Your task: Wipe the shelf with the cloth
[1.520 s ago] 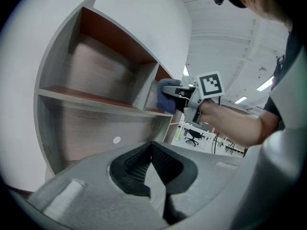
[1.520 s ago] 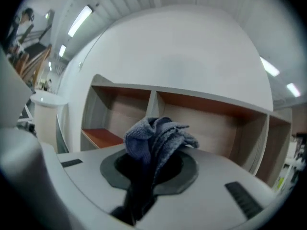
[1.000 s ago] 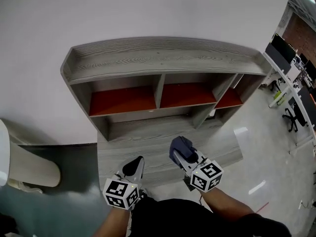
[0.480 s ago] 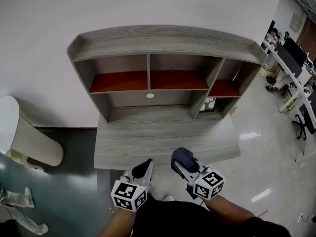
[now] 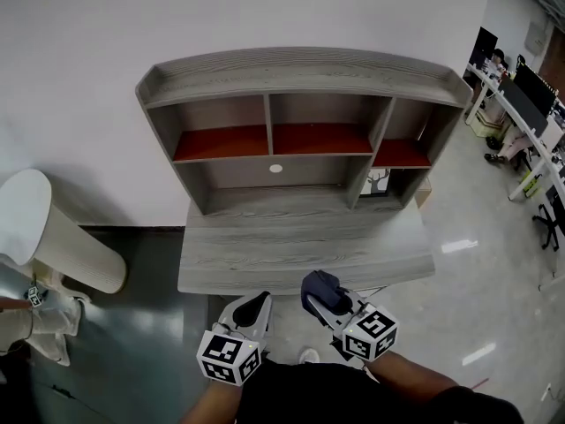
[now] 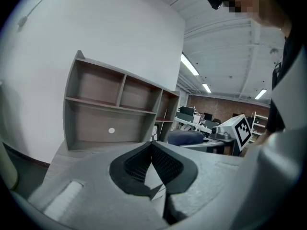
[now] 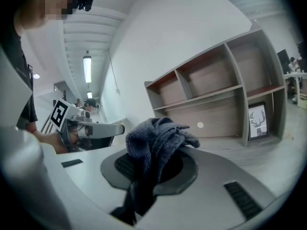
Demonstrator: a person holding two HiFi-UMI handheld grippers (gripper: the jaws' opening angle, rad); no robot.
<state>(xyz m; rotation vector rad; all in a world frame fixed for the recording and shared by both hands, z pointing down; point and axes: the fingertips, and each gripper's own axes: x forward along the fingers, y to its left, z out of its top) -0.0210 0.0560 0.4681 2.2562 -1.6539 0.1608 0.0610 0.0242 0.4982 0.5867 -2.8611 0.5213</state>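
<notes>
Against a white wall stands a grey wood-grain shelf unit (image 5: 300, 64) with three open compartments floored in red-brown, set on the back of a matching grey desk top (image 5: 300, 254). A small framed picture of a deer (image 5: 380, 184) leans in the lower right corner of the unit.

At the near edge of the desk top, both grippers are held side by side, well apart from the shelves. The right gripper (image 5: 321, 291) has its jaws clamped on a crumpled dark blue-grey cloth (image 7: 158, 138), which bunches above the jaws. The left gripper (image 5: 254, 301) has its jaws pressed together at the tips, with nothing between them.
</notes>
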